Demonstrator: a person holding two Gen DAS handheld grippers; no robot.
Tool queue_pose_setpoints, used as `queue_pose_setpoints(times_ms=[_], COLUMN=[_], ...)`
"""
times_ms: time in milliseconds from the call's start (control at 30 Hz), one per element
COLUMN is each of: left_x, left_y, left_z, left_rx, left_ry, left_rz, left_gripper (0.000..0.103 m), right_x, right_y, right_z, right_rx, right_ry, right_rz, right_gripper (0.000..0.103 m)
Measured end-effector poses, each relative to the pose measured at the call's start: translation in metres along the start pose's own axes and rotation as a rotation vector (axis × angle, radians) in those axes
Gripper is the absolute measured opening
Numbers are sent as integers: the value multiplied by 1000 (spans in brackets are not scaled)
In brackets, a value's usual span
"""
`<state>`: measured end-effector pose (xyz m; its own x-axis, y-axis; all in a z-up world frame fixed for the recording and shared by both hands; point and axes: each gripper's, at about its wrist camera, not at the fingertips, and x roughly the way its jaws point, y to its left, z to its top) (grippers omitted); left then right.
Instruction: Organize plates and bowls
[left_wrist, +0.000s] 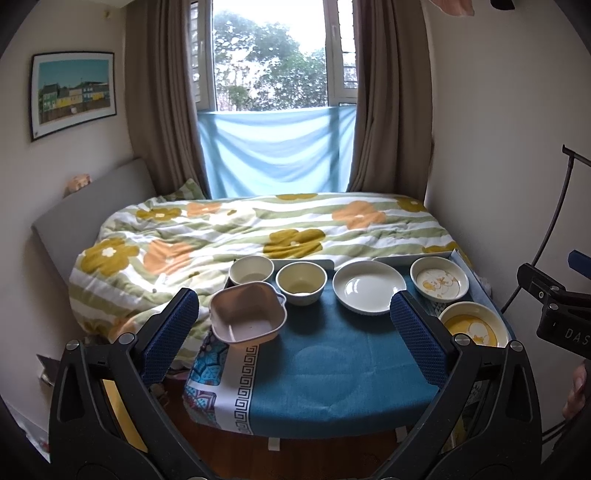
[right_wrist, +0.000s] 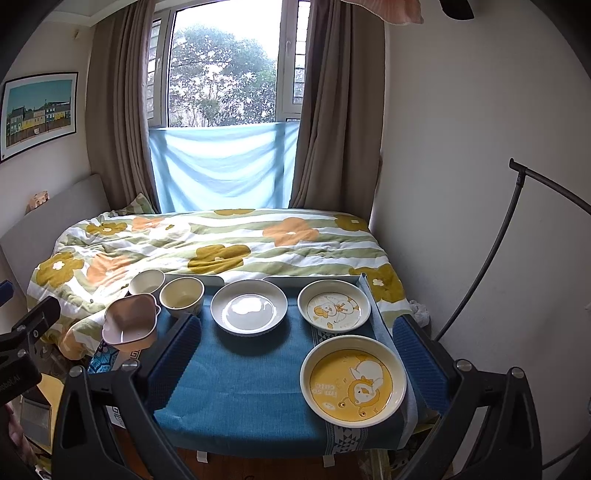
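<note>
A small table with a blue cloth (left_wrist: 332, 373) (right_wrist: 240, 387) holds the dishes. At its left stands a pink square bowl (left_wrist: 247, 317) (right_wrist: 129, 321). Behind are a white round bowl (left_wrist: 251, 269) (right_wrist: 147, 282) and a cream bowl (left_wrist: 301, 282) (right_wrist: 181, 295). A plain white plate (left_wrist: 369, 286) (right_wrist: 249, 306) sits mid-back. A white duck plate (left_wrist: 439, 282) (right_wrist: 333, 304) is back right and a yellow duck plate (left_wrist: 471, 328) (right_wrist: 352, 382) front right. My left gripper (left_wrist: 293, 332) is open and empty above the table's front. My right gripper (right_wrist: 295, 358) is open and empty, its fingers flanking the yellow plate.
A bed with a flowered quilt (left_wrist: 240, 229) (right_wrist: 221, 243) lies right behind the table. A grey tray edge (left_wrist: 306, 263) stands behind the bowls. A black curved lamp stand (right_wrist: 491, 266) rises at the right by the wall. The window and curtains are beyond the bed.
</note>
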<state>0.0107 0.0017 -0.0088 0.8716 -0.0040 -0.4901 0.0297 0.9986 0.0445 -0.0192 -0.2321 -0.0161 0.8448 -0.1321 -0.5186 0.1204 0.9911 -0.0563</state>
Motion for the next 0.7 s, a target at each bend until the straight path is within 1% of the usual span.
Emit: queue_pose_setpoints(times_ms=[200, 500, 700], left_x=[-1, -2, -4], left_y=[-2, -6, -6], left_z=[-3, -2, 0], left_rx=[2, 12, 24], left_ry=[1, -11, -19], left_rz=[-5, 29, 7], left_gripper=[103, 103, 103], right_x=[-1, -6, -7], right_y=[2, 5, 6], right_z=[-2, -5, -4], right_rx=[-5, -1, 1], right_ry=[1, -7, -9], right_rz=[5, 13, 14], right_gripper=[103, 103, 103])
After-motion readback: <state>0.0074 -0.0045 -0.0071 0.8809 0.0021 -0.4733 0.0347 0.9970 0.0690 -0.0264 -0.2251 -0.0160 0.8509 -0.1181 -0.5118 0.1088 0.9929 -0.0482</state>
